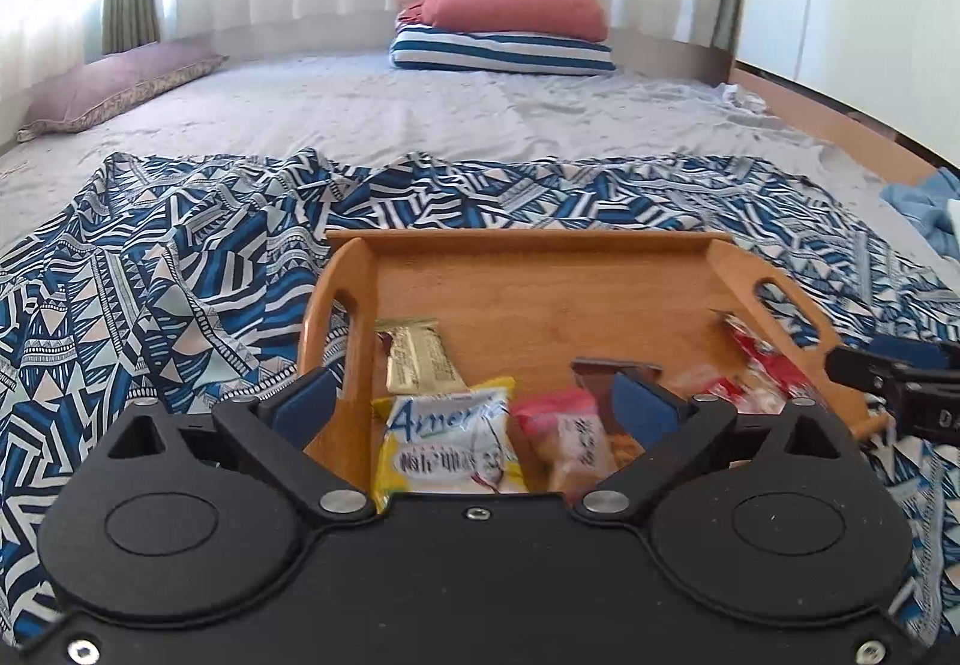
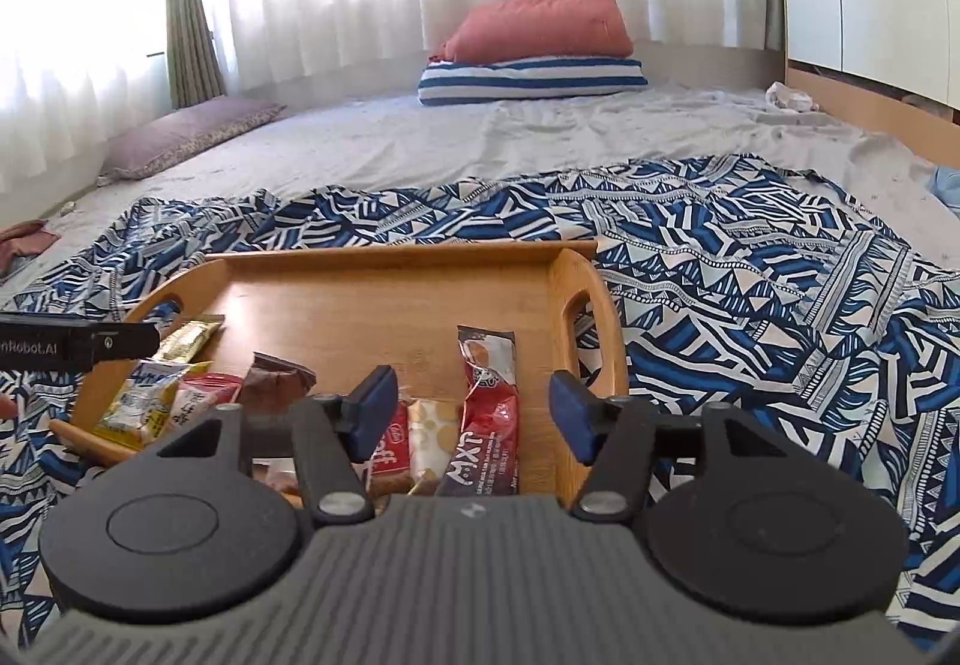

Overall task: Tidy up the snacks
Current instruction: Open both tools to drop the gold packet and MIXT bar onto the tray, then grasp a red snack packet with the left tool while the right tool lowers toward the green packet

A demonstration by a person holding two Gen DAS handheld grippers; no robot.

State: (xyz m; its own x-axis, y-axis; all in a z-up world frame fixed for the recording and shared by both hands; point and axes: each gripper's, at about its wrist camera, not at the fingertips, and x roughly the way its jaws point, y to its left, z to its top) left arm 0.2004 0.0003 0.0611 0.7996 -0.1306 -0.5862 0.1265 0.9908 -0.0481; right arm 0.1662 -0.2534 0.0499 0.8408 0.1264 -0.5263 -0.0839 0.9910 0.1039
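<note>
Bedroom w/ sheer curtains behind; a bed (image 1: 420, 107) in grey sheet, a blue patterned cloth (image 1: 180, 257) spread over its near part, prob. to keep the sheet clean. On the cloth sits a wooden tray (image 1: 540, 275), the landmark here.

Snacks all lie in the tray's near half, far half bare. Near the tray's left handle: gold bar (image 1: 420, 359), then the yellow pack (image 1: 444, 443) just nearer, pink pack (image 1: 564, 437) beside it. Toward the right handle: long red stick pack (image 2: 486, 419), a cream-and-gold wafer pack (image 2: 429, 437) and a red biscuit pack (image 2: 384, 449) side by side. Brown pack (image 2: 276, 377) mid-tray. They lie roughly parallel, so sorting into rows seems well along.

Left tool (image 1: 468, 407): jaws spread very wide, nothing gripped; yellow and pink packs lie below the gap, untouched. Right tool (image 2: 474, 413): jaws partly open, holding nothing; stick pack lies beneath, pads clear of it. Both hover over the tray's near edge, likely just freed of their packs.
</note>
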